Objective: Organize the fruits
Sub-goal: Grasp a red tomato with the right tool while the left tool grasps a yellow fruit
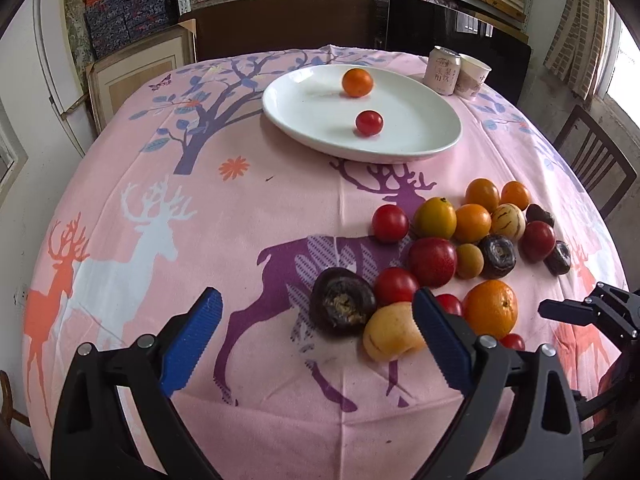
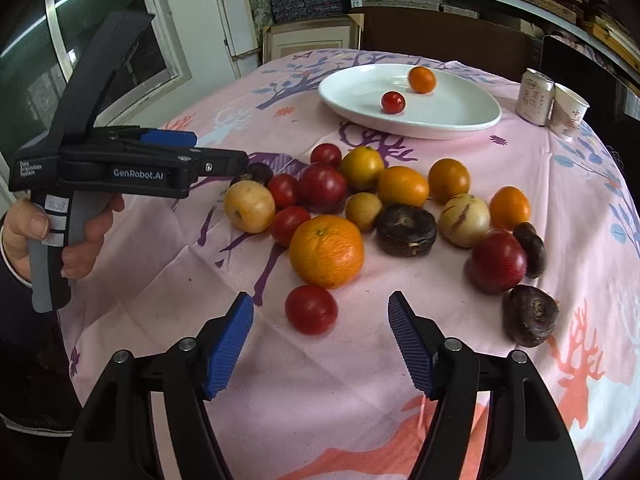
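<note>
Left gripper point(image 1: 316, 312) jaws spread, its right finger hiding part of a small red tomato point(image 1: 450, 304); right gripper point(image 2: 320, 312) jaws spread, empty.

white plate point(image 1: 420, 136), pink deer-print tablecloth point(image 1: 248, 216)

both wrist views: angled down, close | shared: plate point(image 1: 440, 148), fruit

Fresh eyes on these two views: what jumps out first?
The heap of loose fruit on the pink deer-print tablecloth, with a big orange at its near edge. Behind it, a white plate holds just a red tomato and a small orange fruit. Both grippers hover open and empty.
</note>
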A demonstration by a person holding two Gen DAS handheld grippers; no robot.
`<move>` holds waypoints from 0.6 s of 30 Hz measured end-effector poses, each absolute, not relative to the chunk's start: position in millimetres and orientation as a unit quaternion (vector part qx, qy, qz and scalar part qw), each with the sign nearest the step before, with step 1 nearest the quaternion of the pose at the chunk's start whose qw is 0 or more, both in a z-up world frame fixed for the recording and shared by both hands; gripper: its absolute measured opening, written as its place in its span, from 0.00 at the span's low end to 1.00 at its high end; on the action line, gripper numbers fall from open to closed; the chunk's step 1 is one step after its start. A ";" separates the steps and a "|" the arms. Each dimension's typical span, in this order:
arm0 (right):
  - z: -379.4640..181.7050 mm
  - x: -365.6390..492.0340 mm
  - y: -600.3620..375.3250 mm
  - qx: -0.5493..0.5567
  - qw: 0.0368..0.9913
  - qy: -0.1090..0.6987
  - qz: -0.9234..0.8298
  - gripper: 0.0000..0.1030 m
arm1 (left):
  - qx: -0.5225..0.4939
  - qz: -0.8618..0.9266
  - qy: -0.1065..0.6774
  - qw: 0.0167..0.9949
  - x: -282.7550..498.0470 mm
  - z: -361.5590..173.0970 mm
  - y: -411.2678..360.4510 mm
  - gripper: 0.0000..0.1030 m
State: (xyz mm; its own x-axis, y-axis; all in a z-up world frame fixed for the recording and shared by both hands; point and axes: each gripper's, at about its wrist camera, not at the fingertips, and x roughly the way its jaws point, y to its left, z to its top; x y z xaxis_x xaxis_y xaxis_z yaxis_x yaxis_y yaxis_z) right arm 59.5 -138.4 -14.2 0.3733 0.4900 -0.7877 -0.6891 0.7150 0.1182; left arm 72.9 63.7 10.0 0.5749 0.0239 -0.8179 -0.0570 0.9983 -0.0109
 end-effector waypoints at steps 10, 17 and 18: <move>-30.4 59.5 -124.1 -0.132 0.819 0.440 0.345 0.30 | -0.007 0.002 0.482 0.876 60.3 -5.3 50.0 0.91; -29.9 57.6 -144.0 -0.105 0.823 0.440 0.343 0.30 | -0.012 -0.015 0.494 0.869 64.1 -15.9 35.6 0.91; -29.9 57.5 -147.5 -0.101 0.824 0.440 0.342 0.30 | -0.010 -0.014 0.495 0.869 65.1 -16.9 34.3 0.91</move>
State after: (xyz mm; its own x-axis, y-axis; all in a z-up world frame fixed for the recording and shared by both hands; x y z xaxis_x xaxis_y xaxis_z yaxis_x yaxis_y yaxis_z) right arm 57.5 -147.5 -29.9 0.3790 0.4755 -0.7939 -0.6529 0.7453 0.1347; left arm 65.2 34.3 -16.9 0.5094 -0.0347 -0.8598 0.0140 0.9994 -0.0320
